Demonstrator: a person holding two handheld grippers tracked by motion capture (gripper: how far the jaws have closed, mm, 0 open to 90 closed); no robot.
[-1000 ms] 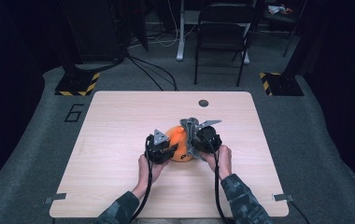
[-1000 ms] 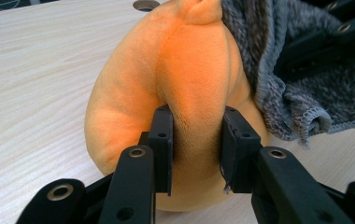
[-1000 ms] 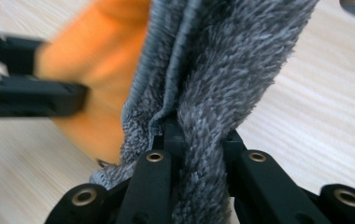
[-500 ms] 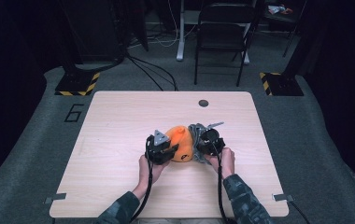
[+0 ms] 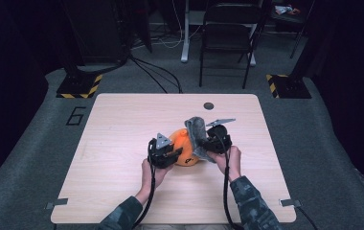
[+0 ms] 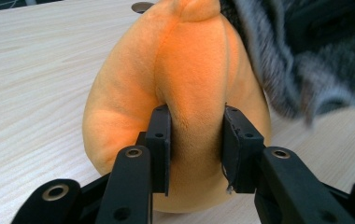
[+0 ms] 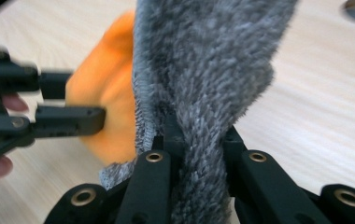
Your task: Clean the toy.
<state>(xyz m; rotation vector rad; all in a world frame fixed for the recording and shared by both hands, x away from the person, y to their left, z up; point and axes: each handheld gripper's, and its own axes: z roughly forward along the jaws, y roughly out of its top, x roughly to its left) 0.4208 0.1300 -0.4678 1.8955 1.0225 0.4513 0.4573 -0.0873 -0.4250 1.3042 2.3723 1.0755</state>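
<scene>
- High view: one orange plush toy (image 5: 186, 149) lies near the middle of the bench (image 5: 122, 143), with one grey fuzzy cloth (image 5: 197, 136) draped against its 3 o'clock side and rising above it. The left hand-held gripper (image 5: 169, 154) meets the plush from 9 o'clock; the right hand-held gripper (image 5: 208, 143) meets the cloth from 3 o'clock. Two hands, two grippers, one plush, one cloth. One dark round hole (image 5: 209, 106) sits in the bench toward 12 o'clock, well apart from the rest.
- Left gripper view: the left hand-held gripper (image 6: 194, 149) is clenched on a fold of the orange plush toy (image 6: 185, 70), with plush bulging between its two jaws. The plush's long axis runs straight away from the jaws, toward 12 o'clock. The grey fuzzy cloth (image 6: 297, 65) lies at 2 o'clock, touching the plush's far side.
- Right gripper view: the right hand-held gripper (image 7: 199, 140) is clamped on the grey fuzzy cloth (image 7: 208, 60), which stands as a band running from the jaws up to 12 o'clock. The orange plush toy (image 7: 112, 93) lies at 10 o'clock, just behind the cloth and touching it, with the left hand-held gripper (image 7: 89, 119) on it at 9 o'clock.
- Judgement: cloth and plush are each held by a different hand, so drawing the hands apart along the 9-to-3 line would likely separate them; the right hand is nearer the cloth.
</scene>
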